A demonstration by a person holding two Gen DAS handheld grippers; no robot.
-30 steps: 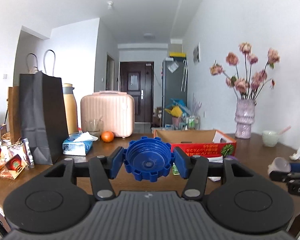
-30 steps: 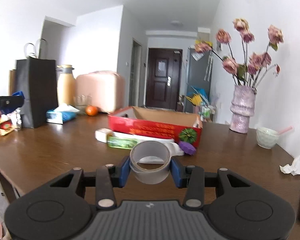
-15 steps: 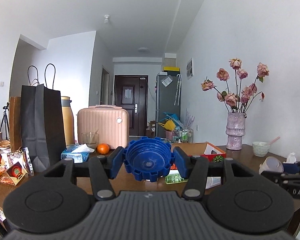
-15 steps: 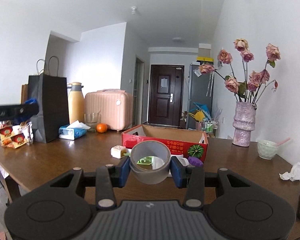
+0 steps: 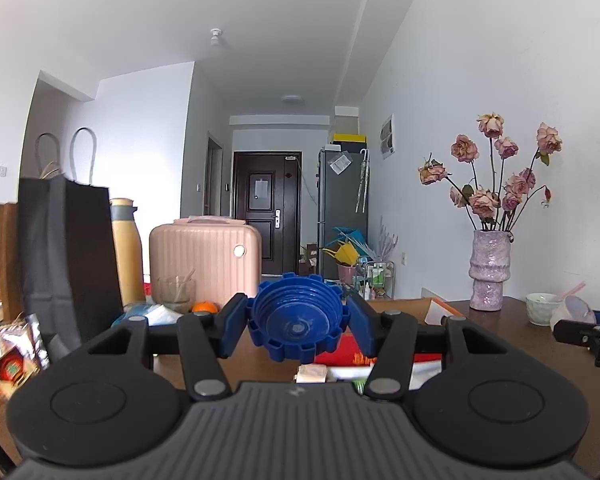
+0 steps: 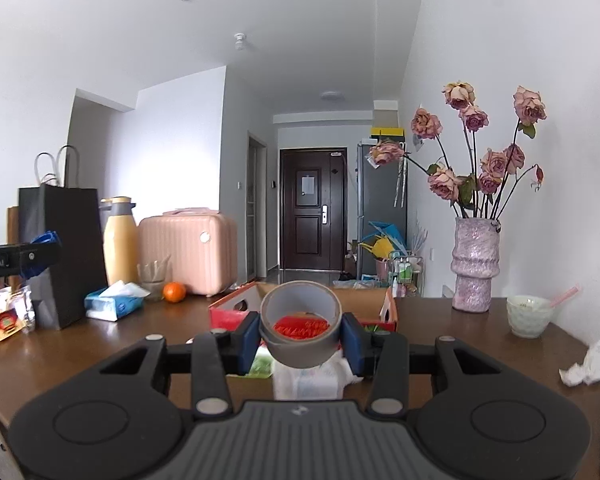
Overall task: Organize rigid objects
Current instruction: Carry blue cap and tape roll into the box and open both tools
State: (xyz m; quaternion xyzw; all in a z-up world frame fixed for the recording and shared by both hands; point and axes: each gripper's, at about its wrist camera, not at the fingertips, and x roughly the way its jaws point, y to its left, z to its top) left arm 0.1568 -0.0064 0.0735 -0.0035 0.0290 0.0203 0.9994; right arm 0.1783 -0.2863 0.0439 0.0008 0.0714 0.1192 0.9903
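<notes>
My left gripper [image 5: 296, 326] is shut on a blue ridged plastic cap [image 5: 298, 320] and holds it above the brown table, in front of the red cardboard box [image 5: 344, 354]. My right gripper [image 6: 300, 334] is shut on a grey roll of tape [image 6: 300, 340], held above the table just before the same red box [image 6: 228, 314], whose open top faces up. The left gripper also shows at the left edge of the right wrist view [image 6: 40, 254]; the right one at the right edge of the left wrist view [image 5: 580, 330].
On the table: a black paper bag [image 6: 68, 256], yellow flask [image 6: 120, 240], pink case [image 6: 188, 254], tissue pack [image 6: 114, 304], orange [image 6: 174, 292], small packages before the box [image 6: 308, 380], pink vase of flowers [image 6: 474, 268], white bowl [image 6: 528, 316], crumpled tissue [image 6: 588, 366].
Both grippers have risen and tilted up, still holding the cap and the tape; the table and box now sit lower in both views and the box is closer.
</notes>
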